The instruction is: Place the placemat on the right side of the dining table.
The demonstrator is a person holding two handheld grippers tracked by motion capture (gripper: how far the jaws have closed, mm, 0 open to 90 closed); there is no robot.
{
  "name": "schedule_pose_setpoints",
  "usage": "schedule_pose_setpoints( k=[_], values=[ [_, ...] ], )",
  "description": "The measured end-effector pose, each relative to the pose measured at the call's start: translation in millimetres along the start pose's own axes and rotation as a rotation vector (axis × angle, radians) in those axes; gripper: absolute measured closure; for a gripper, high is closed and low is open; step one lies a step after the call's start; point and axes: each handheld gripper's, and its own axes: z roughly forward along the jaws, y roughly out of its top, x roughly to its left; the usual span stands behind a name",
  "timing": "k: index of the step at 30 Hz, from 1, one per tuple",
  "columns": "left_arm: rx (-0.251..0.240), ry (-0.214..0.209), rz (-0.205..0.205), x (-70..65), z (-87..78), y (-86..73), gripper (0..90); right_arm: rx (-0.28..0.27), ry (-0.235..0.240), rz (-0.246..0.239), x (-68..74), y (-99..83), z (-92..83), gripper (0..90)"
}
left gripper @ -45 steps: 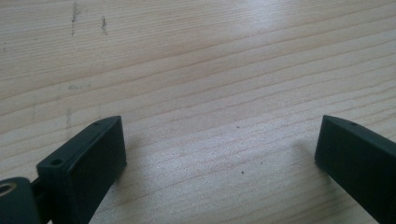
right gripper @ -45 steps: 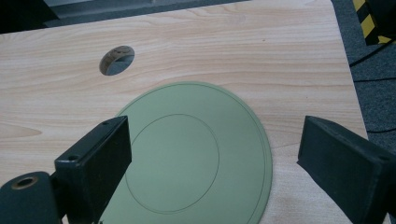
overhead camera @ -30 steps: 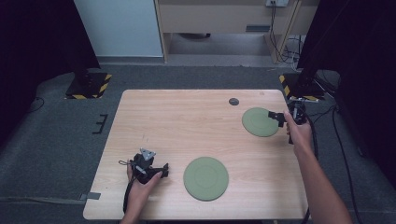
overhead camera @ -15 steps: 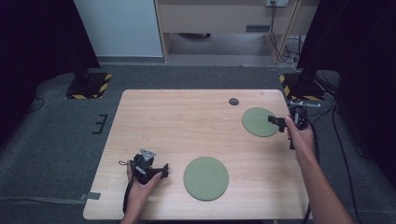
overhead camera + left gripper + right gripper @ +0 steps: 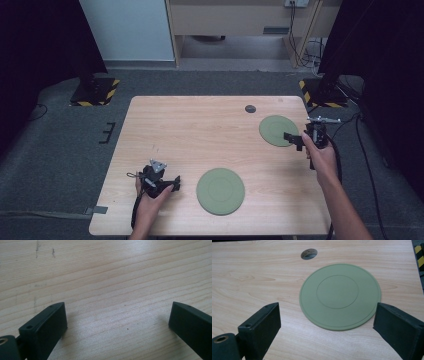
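Right hand-held gripper (image 5: 327,327), jaws apart, hides the green plate's (image 5: 340,296) near edge.

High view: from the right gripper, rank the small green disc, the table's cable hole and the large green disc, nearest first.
From the right gripper:
1. Small green disc, just to its left, at the table's right edge.
2. Cable hole, past the disc, toward the far edge.
3. Large green disc, near the front edge, mid-table.
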Motion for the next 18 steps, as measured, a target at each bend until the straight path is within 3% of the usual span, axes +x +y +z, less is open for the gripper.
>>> schedule_pose_setpoints(
  k=[18],
  values=[
    [0.000, -0.001, 0.002, 0.2, -0.4, -0.4, 1.1, 0.043, 0.035, -0.057, 15.6, -34.7, -5.8, 7.2]
  ],
)
